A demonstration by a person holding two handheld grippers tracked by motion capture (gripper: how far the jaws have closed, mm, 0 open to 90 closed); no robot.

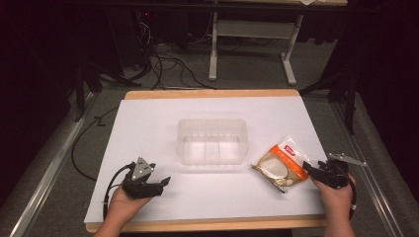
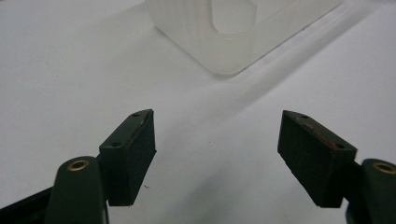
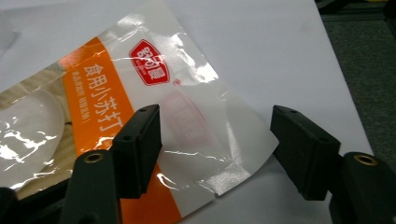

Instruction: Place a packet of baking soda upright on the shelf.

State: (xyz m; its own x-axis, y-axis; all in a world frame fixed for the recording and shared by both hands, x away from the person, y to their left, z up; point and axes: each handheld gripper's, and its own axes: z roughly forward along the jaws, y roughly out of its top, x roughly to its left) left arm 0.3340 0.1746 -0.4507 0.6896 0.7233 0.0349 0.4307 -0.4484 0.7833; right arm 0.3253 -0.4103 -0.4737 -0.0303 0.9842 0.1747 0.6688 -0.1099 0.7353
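- A white table with a wooden edge sits in the middle of a dim room, cables trailing over the grey floor behind it.
- Dead centre stands a clear plastic bin, upright, mouth facing up.
- To its right lies a snack packet, orange and white, flat on the table and turned at a slant, just beside the bin but not touching it.
- The right gripper sits low at the packet's near right corner, jaws pointing left towards it.
- The left gripper rests near the front left, well apart from the bin, jaws pointing right, with a grey plate on top.
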